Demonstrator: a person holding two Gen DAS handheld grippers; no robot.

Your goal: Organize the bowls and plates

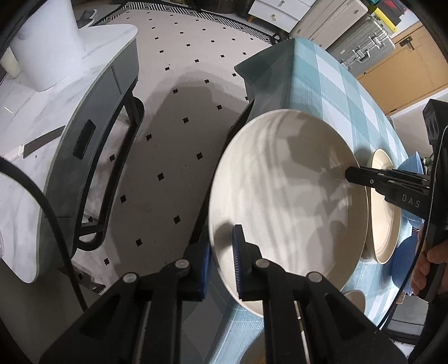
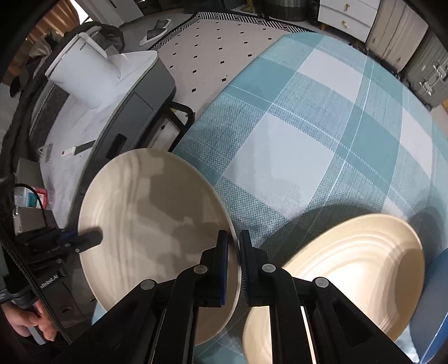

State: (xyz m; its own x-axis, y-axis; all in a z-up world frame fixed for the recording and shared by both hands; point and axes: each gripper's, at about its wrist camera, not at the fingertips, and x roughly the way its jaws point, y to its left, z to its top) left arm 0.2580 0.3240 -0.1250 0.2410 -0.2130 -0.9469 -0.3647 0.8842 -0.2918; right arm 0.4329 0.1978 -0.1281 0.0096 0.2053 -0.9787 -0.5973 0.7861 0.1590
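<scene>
Pale rug (image 1: 179, 92), black diamond dots; marble-top side table (image 1: 36, 112); white drawers (image 2: 350, 16).

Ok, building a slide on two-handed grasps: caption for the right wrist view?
Right claw and left claw clamp opposite rims of a cream plate at the checked tablecloth's edge.

Both grippers point steeply down. Left gripper (image 1: 224, 260) is clamped tight, one blue pad each side of a thin rim, fingers nearly together. Right gripper (image 2: 233, 266) does the same on the opposite edge, pads almost touching w/ the rim pinched between. A hand (image 1: 431, 263) grips the right handle.
</scene>
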